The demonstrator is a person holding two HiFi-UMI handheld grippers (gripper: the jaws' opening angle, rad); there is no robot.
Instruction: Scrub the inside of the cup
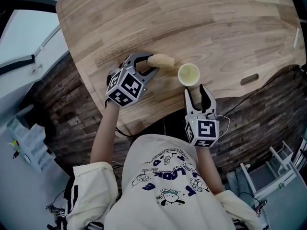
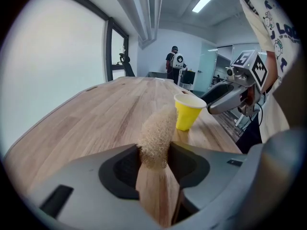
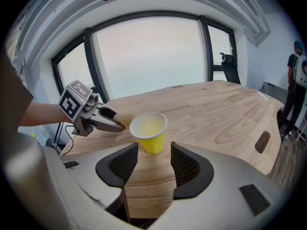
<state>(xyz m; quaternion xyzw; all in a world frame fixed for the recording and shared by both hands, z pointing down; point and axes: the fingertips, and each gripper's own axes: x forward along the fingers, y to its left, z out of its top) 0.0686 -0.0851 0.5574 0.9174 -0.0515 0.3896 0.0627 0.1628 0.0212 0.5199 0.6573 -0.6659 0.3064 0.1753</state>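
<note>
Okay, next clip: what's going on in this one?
A person at a wooden table holds a gripper in each hand. The left gripper is clamped on a tan sponge, which is just beside the yellow cup. The cup stands upright on the table. The right gripper is open, with its jaws just short of the cup and not touching it. The sponge is not in the cup yet, so scrubbing hasn't begun.
</note>
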